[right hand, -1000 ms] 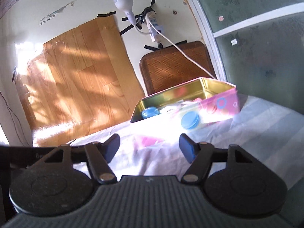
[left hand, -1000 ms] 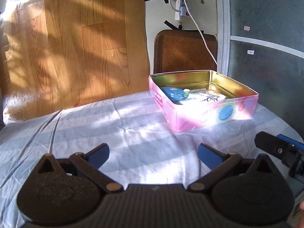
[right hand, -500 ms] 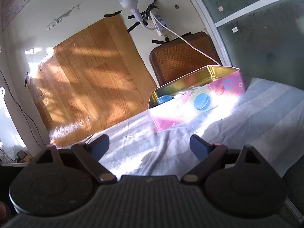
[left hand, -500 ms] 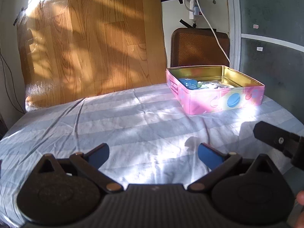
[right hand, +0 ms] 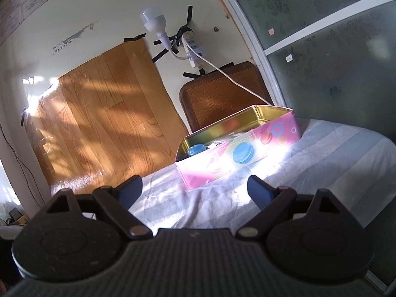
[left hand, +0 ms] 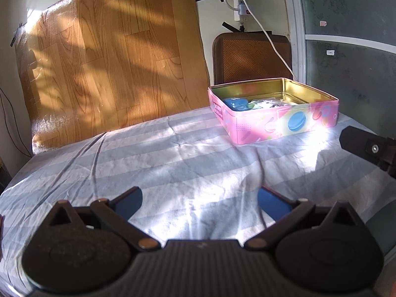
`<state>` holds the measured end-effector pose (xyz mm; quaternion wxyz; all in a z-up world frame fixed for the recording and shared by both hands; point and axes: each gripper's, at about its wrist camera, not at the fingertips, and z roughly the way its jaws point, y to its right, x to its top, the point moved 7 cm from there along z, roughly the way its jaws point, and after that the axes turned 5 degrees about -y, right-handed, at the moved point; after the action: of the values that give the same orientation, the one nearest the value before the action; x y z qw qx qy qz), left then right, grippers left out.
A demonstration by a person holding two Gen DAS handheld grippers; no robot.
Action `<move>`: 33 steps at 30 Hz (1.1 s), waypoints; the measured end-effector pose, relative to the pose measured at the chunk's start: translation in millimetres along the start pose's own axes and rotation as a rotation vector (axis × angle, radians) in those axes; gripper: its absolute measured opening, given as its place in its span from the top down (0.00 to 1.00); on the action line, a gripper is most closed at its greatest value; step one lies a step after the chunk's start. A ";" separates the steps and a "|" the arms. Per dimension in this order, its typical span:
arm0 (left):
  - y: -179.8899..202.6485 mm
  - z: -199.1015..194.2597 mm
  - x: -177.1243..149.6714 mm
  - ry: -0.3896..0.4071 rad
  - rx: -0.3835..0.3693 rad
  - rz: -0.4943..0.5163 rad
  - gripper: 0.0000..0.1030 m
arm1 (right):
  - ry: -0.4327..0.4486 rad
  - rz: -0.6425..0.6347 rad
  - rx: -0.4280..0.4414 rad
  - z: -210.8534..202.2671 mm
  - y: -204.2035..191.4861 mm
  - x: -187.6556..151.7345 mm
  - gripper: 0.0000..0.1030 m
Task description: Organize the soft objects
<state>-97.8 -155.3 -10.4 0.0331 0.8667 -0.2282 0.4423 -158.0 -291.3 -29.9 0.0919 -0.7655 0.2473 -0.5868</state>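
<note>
**Both grippers held spread and empty before the pink tin**

Left gripper (left hand: 200, 201) is seen with its blue-padded fingers (left hand: 128, 201) spread wide apart, nothing caught between them, above the striped bedsheet (left hand: 173, 163). The right gripper (right hand: 194, 190) is likewise held released, its pads (right hand: 259, 194) parted over bare cloth, with nothing grasped. A black part of the right gripper is also caught at the right edge of the left wrist view (left hand: 366, 146).

A pink tin (left hand: 279, 125), printed with macarons and lined in gold, is set lidless on the sheet, ahead and to the right of the left gripper and well apart from both sets of fingers. Inside it, a blue soft object (left hand: 236, 103) is lodged against the near-left corner, and a pale, light-coloured item with dark markings (left hand: 266, 104) is laid beside it toward the middle; what that item is cannot be told. From the right wrist view only the top of the blue object (right hand: 195, 149) and a sliver of the pale item are shown above the tin's near wall (right hand: 237, 158). The far part of the tin's floor is seen as bare gold metal.

Behind the tin, a brown woven chair back (left hand: 250, 57) is stood against the wall, with a white cable (left hand: 272, 47) hung across it from a taped power strip (right hand: 194, 49). A wood-grain panel (left hand: 111, 64) is leaned against the wall to the left.
</note>
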 end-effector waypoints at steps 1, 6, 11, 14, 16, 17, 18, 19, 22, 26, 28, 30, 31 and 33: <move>2.4 0.6 -0.8 -0.002 -0.001 0.007 0.00 | 0.001 0.003 -0.001 -0.1 1.7 0.3 0.09; 12.4 3.7 -3.0 -0.014 -0.014 0.042 0.00 | -0.002 0.017 -0.007 -1.0 6.7 0.3 0.09; 21.8 5.2 -6.3 -0.023 -0.019 0.082 0.00 | 0.003 0.024 -0.016 -3.9 6.6 -0.8 0.09; 24.8 6.2 -8.5 -0.030 -0.024 0.095 0.00 | 0.008 0.023 -0.020 -5.1 5.6 -1.0 0.09; 24.7 6.8 -9.7 -0.034 -0.029 0.096 0.00 | 0.011 0.022 -0.022 -5.8 5.3 -1.1 0.09; 24.3 7.0 -10.1 -0.035 -0.031 0.096 0.00 | 0.012 0.021 -0.023 -6.2 5.0 -1.2 0.09; 24.1 7.0 -10.4 -0.037 -0.032 0.094 0.00 | 0.014 0.019 -0.024 -6.4 4.4 -1.3 0.09; 23.6 7.3 -10.5 -0.038 -0.032 0.093 0.00 | 0.016 0.016 -0.027 -6.9 2.8 -1.7 0.09; 22.8 7.5 -11.6 -0.041 -0.036 0.087 0.00 | 0.016 0.008 -0.029 -6.9 0.5 -2.8 0.09; 22.6 9.1 -13.7 -0.052 -0.045 0.087 0.00 | 0.015 0.005 -0.030 -7.0 0.3 -3.3 0.09; 23.0 10.0 -15.0 -0.059 -0.052 0.084 0.00 | 0.018 0.003 -0.031 -6.9 0.6 -2.9 0.09; 22.3 11.3 -16.2 -0.066 -0.059 0.080 0.00 | 0.020 0.002 -0.033 -7.1 0.0 -3.2 0.09; 22.0 11.9 -16.6 -0.069 -0.062 0.078 0.00 | 0.020 0.001 -0.034 -7.2 -0.2 -3.3 0.09; 21.9 12.3 -17.6 -0.074 -0.074 0.073 0.00 | 0.021 -0.003 -0.036 -7.4 -0.8 -3.5 0.09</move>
<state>-106.8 -171.6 -34.7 0.0405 0.8717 -0.2768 0.4023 -165.4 -287.8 -30.3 0.0748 -0.7611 0.2576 -0.5905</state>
